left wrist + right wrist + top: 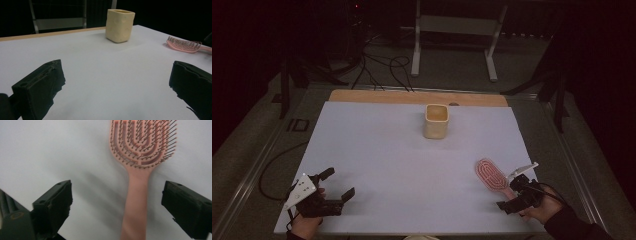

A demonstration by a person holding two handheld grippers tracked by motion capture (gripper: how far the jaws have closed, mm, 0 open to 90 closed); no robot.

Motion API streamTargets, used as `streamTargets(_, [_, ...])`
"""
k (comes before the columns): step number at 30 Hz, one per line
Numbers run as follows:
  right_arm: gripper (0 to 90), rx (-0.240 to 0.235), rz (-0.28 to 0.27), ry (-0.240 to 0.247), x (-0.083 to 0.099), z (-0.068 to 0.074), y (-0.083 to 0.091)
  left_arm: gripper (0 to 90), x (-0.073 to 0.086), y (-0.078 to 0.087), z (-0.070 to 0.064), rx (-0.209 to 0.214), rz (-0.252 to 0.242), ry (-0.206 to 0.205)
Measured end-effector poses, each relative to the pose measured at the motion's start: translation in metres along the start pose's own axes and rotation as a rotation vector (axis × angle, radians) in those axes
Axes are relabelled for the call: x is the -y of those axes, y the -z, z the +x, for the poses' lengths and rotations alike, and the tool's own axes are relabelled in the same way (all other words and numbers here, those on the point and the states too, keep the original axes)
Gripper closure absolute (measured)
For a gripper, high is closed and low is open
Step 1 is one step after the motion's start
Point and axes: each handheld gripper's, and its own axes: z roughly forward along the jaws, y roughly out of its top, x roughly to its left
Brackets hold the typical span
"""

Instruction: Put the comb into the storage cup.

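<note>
Dim surroundings are framing a white-covered table (412, 165), with cables trailing over the floor beyond its far edge. Lying flat at the near right of the table is a pink hairbrush (492, 174), bristles facing up, handle pointing toward the person. The right tool (518, 192) is hovering over that handle, its jaws standing wide apart on either side of it and gripping nothing; in the right gripper view the handle (135, 207) is running up between them to the vented head. The left tool (334, 189) is resting at the near left, jaws likewise spread wide and empty. A cream cup (436, 121) is standing upright far centre, well apart from the brush.

Assessment: the brush is appearing light, rigid plastic and probably somewhat slick. The flexible bristles are offering poor purchase. The narrow handle, mid-length, is looking like the sound place to grip, across its width.
</note>
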Motion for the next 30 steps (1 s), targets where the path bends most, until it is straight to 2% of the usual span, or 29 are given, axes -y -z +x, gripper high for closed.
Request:
streamTargets(6, [14.1, 0.000, 0.025, -0.004, -0.004, -0.002, -0.001, 0.1, 0.000, 0.000, 0.000, -0.001, -0.003, 0.002])
streamTargets(10, [16.7, -0.003, 0.035, -0.025, -0.006, -0.006, -0.004, 0.1, 0.000, 0.001, 0.000, 0.000, -0.003, 0.001])
streamTargets(18, [21.0, -0.002, 0.072, -0.024, -0.009, -0.010, -0.010, 0.1, 0.000, 0.001, 0.000, 0.001, -0.003, 0.003])
streamTargets(20, [23.9, -0.001, 0.084, -0.037, -0.012, -0.012, -0.012, 0.1, 0.000, 0.001, 0.000, 0.001, -0.003, 0.002])
streamTargets(25, [29.1, 0.009, 0.098, -0.036, -0.014, -0.015, -0.014, 0.1, 0.000, 0.001, 0.001, 0.000, -0.006, 0.004])
streamTargets(30, [36.5, -0.005, 0.108, -0.057, -0.015, -0.019, -0.017, 0.1, 0.000, 0.001, 0.000, -0.001, -0.007, 0.005])
